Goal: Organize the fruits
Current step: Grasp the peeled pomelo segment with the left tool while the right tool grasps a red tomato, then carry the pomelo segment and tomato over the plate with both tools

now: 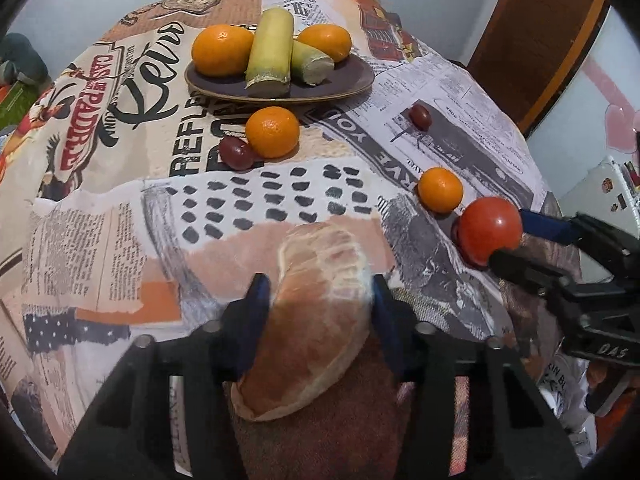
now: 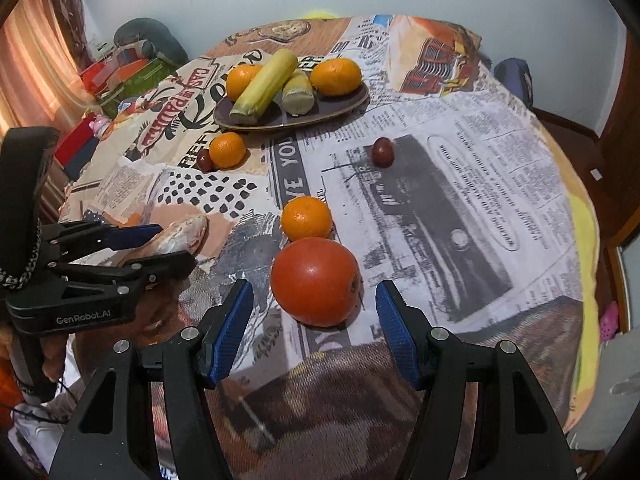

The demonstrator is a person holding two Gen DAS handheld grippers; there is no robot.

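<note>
In your left wrist view, your left gripper [image 1: 318, 304] is clamped on a pomelo segment [image 1: 316, 312] near the table's front edge, while the plate [image 1: 352, 80] already holds two oranges and two cane pieces. In your right wrist view, your right gripper [image 2: 314, 320] stands wide open around the tomato [image 2: 315, 281], not gripping; two oranges and two grapes are also still loose, so you're roughly halfway.

Soft even indoor light, faint shadows, strong fisheye edge warping.

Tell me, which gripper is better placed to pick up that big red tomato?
The right gripper: it is open, with the tomato just ahead between its fingers. The left gripper is already shut on a pomelo segment.
</note>
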